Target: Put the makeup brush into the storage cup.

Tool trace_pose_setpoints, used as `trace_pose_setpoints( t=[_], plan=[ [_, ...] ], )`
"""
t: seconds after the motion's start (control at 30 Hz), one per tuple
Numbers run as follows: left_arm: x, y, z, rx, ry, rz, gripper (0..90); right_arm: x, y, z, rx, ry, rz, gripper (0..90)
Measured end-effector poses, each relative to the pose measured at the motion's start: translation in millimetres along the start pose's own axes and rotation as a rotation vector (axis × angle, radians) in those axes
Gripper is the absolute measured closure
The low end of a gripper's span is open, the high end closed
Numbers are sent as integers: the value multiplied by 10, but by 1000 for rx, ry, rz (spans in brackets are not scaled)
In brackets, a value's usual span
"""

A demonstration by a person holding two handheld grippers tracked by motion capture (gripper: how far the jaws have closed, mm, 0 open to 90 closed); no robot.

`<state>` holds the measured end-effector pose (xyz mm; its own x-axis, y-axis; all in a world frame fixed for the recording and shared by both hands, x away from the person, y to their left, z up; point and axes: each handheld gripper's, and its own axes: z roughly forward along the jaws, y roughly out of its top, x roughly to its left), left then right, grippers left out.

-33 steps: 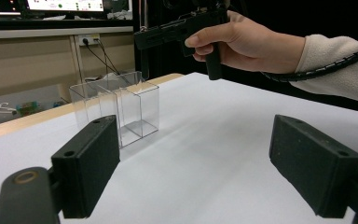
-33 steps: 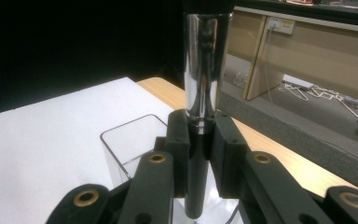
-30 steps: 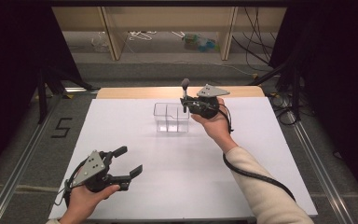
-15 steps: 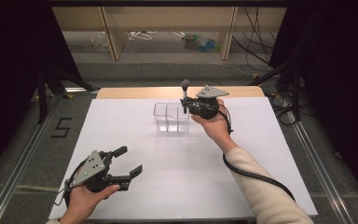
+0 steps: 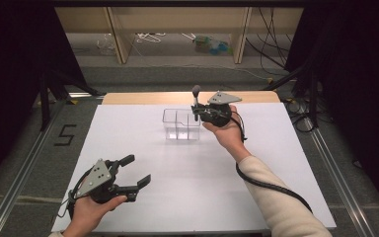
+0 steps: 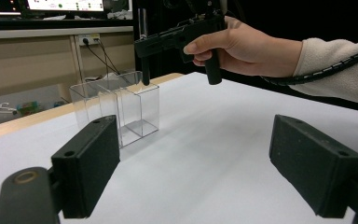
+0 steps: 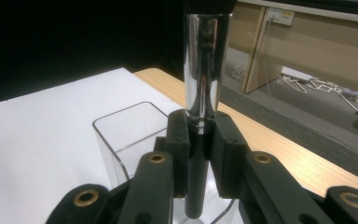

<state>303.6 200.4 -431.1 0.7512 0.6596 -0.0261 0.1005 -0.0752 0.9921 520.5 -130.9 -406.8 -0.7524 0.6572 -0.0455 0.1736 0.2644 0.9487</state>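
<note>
White table: one clear two-compartment box, one brush, two grippers.

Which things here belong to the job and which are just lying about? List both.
In the job:
- right gripper, shut on the brush, held upright
- clear two-compartment box, right under the brush's lower end

Lying about:
- left gripper, open, nothing between its jaws
- clutter on the floor beyond the table
</note>
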Motion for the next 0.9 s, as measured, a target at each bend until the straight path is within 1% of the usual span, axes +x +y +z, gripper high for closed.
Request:
trace_pose_setpoints(
  t=[0.1,0.13,0.27,0.3,0.33,0.4,0.67,0.7,0.73,0.9],
  plan=[
    [-1,0,1,-1,0,-1,159,-3,-8,2,3,-2,3,791],
    [-1,0,0,0,0,-1,159,-11,-12,6,2,9,-2,791],
    [0,0,-1,0,0,-1,159,-9,-21,6,17,5,-4,791],
    [0,0,-1,0,1,0,159,-4,-28,19,2,-6,-2,791],
    [0,0,-1,0,1,-1,158,-8,-26,15,10,2,-3,791],
    [1,0,0,0,1,0,159,-12,-30,20,7,7,-4,791],
    [0,-1,0,0,0,-1,159,-11,-46,27,16,5,-3,791],
    [0,0,0,0,1,0,158,-11,-46,21,25,5,-4,791],
    [0,-1,-1,0,1,-1,159,-14,-48,27,22,13,-6,791],
    [-1,-1,0,0,1,-1,159,-7,-58,37,23,11,-2,791]
  ],
)
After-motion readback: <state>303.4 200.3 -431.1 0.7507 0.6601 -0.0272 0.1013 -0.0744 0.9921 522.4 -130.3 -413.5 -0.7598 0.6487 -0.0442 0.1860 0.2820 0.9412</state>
